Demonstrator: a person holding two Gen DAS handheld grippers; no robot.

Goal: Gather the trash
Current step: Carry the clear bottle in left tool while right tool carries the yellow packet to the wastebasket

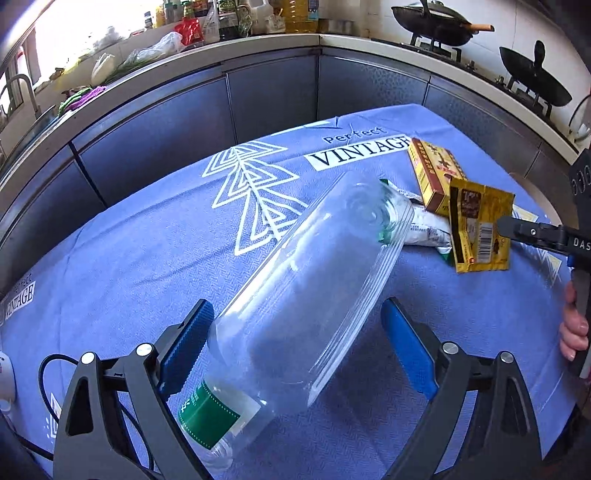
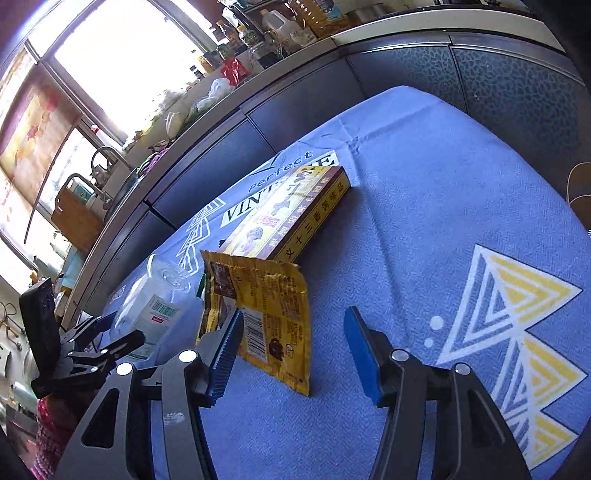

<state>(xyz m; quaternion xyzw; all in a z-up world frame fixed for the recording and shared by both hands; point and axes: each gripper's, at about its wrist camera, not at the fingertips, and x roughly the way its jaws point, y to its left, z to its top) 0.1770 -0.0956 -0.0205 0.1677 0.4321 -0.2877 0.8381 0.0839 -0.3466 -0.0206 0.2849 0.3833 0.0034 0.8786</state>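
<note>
A clear plastic bottle (image 1: 303, 295) with a green label lies on the blue tablecloth (image 1: 129, 266), between the fingers of my open left gripper (image 1: 295, 350); the left pad touches it, the right pad stands apart. It also shows in the right wrist view (image 2: 155, 306). A yellow foil sachet (image 2: 273, 317) stands on edge between the fingers of my open right gripper (image 2: 291, 350), against the left pad. In the left wrist view the sachet (image 1: 480, 229) sits by the right gripper's fingertips (image 1: 506, 230). A yellow box (image 2: 291, 218) and a white wrapper (image 1: 424, 229) lie behind.
Grey cabinet fronts (image 1: 229, 107) border the table at the back. The counter above holds bottles (image 1: 229, 18) and bags; two woks (image 1: 432, 22) sit on the stove at right. A sink tap (image 2: 107, 155) shows by the window.
</note>
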